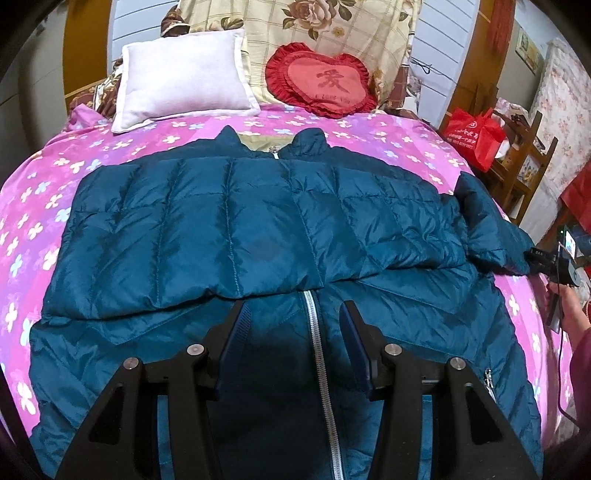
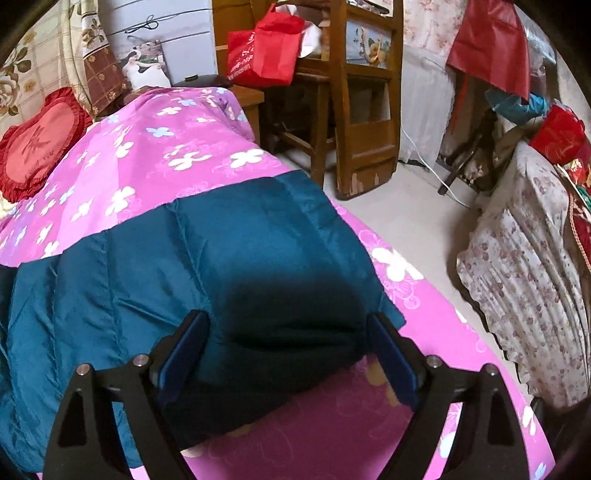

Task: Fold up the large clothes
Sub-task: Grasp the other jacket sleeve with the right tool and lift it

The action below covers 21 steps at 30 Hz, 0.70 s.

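Observation:
A teal quilted down jacket (image 1: 229, 229) lies front up on the pink flowered bedspread (image 1: 44, 206), collar toward the pillows, zipper (image 1: 321, 354) down the middle. One sleeve is folded across its chest. The other sleeve (image 1: 491, 229) stretches to the right, where my right gripper (image 1: 554, 262) sits at the cuff. My left gripper (image 1: 295, 325) is open above the jacket's lower front, straddling the zipper. In the right wrist view my right gripper (image 2: 288, 339) is open with its jaws on either side of the sleeve end (image 2: 258, 258) near the bed's edge.
A white pillow (image 1: 184, 81), a red heart cushion (image 1: 325, 85) and a floral pillow (image 1: 295, 33) lie at the head of the bed. Beside the bed stand a wooden chair (image 2: 354, 96) with a red bag (image 2: 262, 48) and cloth-covered furniture (image 2: 524, 266).

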{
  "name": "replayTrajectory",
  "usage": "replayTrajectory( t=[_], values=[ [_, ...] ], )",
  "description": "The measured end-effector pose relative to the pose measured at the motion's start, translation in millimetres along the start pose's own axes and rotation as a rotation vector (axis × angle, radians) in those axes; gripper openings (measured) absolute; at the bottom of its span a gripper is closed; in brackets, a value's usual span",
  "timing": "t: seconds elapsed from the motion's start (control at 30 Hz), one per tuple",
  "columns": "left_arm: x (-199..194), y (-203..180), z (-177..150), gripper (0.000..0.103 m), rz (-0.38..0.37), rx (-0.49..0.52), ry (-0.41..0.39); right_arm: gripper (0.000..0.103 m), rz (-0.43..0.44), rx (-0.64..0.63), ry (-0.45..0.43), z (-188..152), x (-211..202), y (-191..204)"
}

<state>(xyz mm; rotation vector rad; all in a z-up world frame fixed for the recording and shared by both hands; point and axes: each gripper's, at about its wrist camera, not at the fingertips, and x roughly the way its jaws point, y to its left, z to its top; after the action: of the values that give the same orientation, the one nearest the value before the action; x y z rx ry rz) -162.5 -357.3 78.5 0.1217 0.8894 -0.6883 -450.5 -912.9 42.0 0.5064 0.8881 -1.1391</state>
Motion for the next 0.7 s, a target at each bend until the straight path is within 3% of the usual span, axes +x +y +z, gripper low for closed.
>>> replayTrajectory(
  t=[0.03,0.07,0.1,0.27,0.47,0.7],
  values=[
    [-1,0,0,0.032,-0.004,0.001,-0.001,0.063,0.014,-0.012,-0.006,1,-3,2],
    [-3,-1,-1,0.032,-0.007,0.003,-0.001,0.037,0.035,-0.020,-0.005,2,-4,4],
    [-4,0,-1,0.032,-0.009,0.004,-0.002,0.023,0.068,-0.019,0.004,3,-7,6],
    [-18,4,-2,0.032,-0.008,0.006,-0.023,0.018,0.126,-0.053,-0.056,5,-42,19],
    [-27,32,0,0.032,0.049,-0.055,-0.020,0.018,0.251,-0.057,-0.150,16,-99,29],
    [-22,74,-6,0.032,0.140,-0.149,0.031,0.018,0.351,-0.185,-0.238,19,-169,86]
  ],
)
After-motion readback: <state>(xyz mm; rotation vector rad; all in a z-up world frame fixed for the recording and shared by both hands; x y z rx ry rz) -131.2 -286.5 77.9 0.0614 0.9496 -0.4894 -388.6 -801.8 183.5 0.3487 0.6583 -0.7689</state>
